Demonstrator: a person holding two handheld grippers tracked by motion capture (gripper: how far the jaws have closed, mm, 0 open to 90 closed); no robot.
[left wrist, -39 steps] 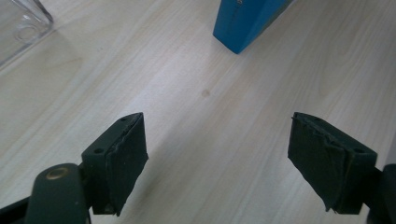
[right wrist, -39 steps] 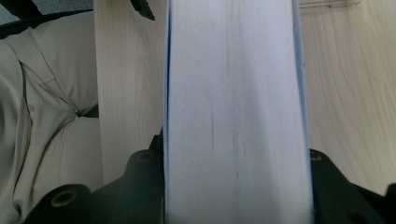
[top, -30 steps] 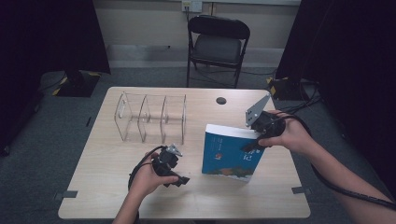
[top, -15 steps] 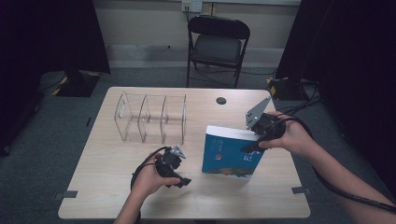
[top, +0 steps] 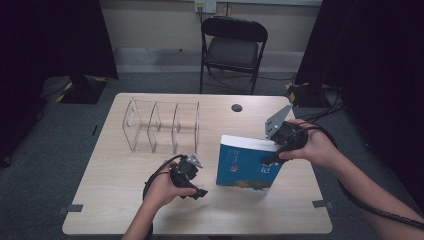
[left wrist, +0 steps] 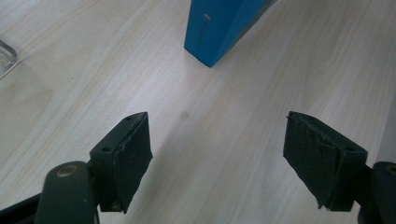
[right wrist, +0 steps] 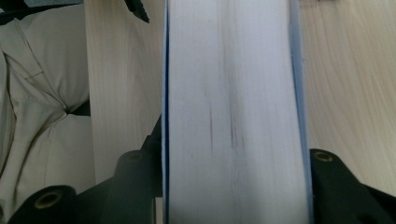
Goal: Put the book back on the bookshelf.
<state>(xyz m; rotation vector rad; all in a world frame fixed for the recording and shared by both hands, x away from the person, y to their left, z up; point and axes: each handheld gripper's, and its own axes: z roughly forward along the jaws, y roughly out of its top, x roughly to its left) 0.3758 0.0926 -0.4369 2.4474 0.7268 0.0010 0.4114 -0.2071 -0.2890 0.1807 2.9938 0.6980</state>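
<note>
- The wooden table (top: 125,195) carries everything here; a black folding chair (top: 233,47) stands beyond its far edge at 12 o'clock.
- A clear acrylic divider rack (top: 160,125) stands upright on the table's far-left part, at about 10 o'clock from the table's middle, well apart from both grippers.
- The blue book (top: 247,162) sits right of the table's middle, at about 3 o'clock, tilted up with its near edge on the wood and its far edge raised. In the left gripper view one blue corner (left wrist: 219,32) rests on the table at 12 o'clock.
- The right gripper (top: 280,150) clamps the book's raised far-right corner; in the right gripper view its jaws press both covers with the white page block (right wrist: 233,112) between them.
- The left gripper (top: 192,186) lies low near the table's front at 6 o'clock, just left of the book, jaws spread wide with nothing between them.
</note>
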